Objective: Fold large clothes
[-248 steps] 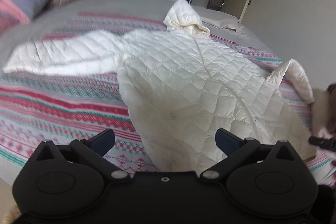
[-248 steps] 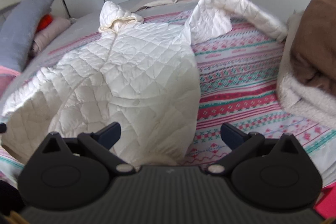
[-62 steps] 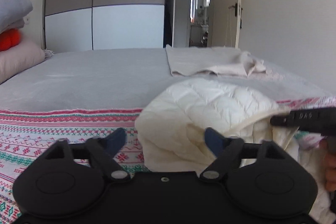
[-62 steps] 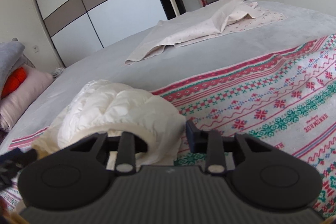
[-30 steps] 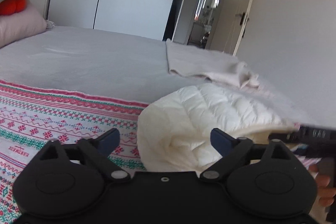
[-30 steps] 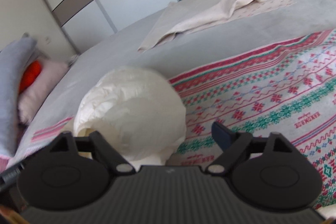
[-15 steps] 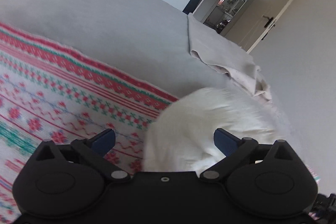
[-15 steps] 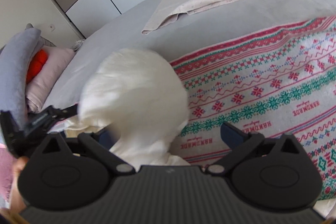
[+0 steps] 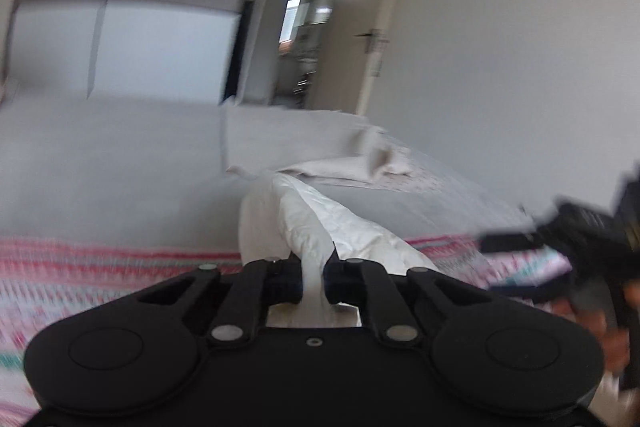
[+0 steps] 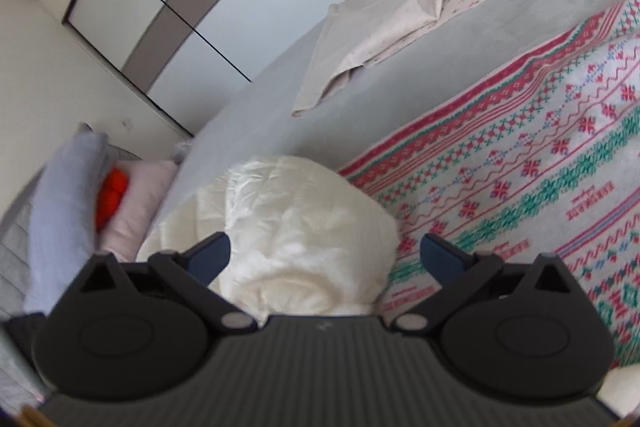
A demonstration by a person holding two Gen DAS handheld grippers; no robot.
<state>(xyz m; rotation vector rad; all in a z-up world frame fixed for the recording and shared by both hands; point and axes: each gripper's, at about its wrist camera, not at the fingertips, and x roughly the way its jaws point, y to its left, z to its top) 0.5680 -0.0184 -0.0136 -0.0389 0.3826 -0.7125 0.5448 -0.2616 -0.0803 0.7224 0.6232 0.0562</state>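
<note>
On the bed the cream-white quilted jacket [image 10: 304, 227], rolled into a rounded bundle, lies where the grey bedspread [image 10: 480, 15] meets the red-and-green patterned knitted blanket [image 10: 540, 163]. In the right wrist view the roll's spiral end faces the camera, so its long axis runs away from the viewer, toward the bedspread. Behind it a beige crumpled sheet [image 10: 400, 27] is spread well apart, and to the left a grey-blue pillow [image 10: 64, 211], an orange item [image 10: 113, 195] and a pale pink pillow [image 10: 138, 211] sit near the bundle. A white-and-taupe wardrobe [image 10: 168, 7] stands beyond.

The left hand-held gripper [image 9: 312, 279] has just been closing and now pinches a narrow ridge of the jacket's fabric, which stretches away ahead of it. The right hand-held gripper [image 10: 326, 255] stands spread wide, its fingers flanking the roll; contact is unclear. In the blurred left view the right tool shows dark at the right edge
</note>
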